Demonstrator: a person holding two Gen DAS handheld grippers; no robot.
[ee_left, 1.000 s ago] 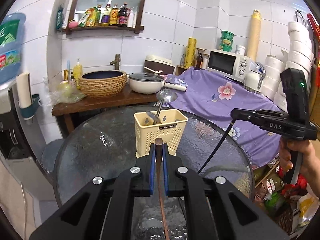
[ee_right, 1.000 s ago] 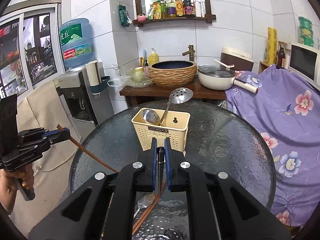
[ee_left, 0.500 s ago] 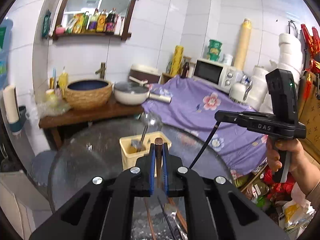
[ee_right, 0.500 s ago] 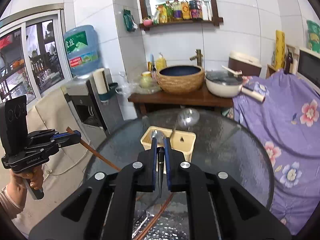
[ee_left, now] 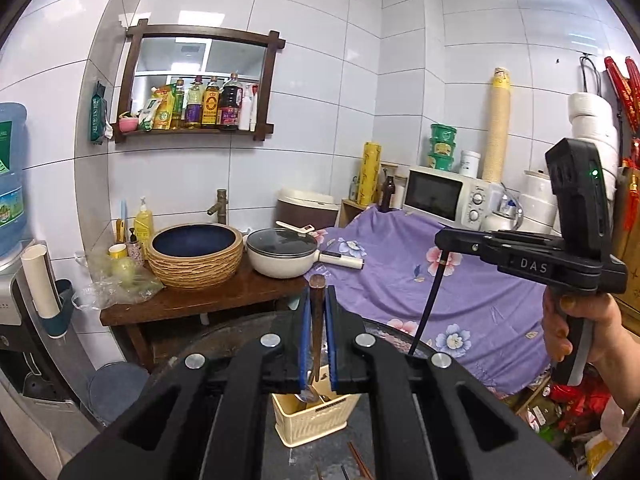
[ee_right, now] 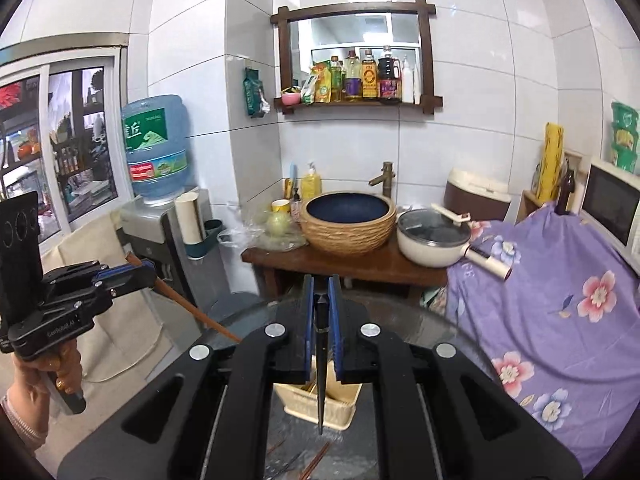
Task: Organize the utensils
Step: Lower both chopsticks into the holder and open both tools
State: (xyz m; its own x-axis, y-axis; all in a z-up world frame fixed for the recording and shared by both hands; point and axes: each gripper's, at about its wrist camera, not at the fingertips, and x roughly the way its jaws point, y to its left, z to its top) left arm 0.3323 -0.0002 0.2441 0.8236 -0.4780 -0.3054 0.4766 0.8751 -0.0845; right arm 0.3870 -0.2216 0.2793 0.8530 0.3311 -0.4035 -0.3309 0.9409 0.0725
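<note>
My left hand-held gripper (ee_left: 316, 312) clamps a brown chopstick (ee_left: 317, 320); right hand-held gripper (ee_right: 321, 312) clamps a black chopstick (ee_right: 321, 364). Both hang above the cream holder (ee_left: 316, 420) on the glass counter (ee_right: 440, 320). Loose chopsticks (ee_right: 316, 456) lie near its front; counter rim is clear.

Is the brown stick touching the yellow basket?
Apart. The right wrist view shows the brown chopstick clamped in the left gripper, slanting down off to the side, well clear of the yellow basket on the glass table.
</note>
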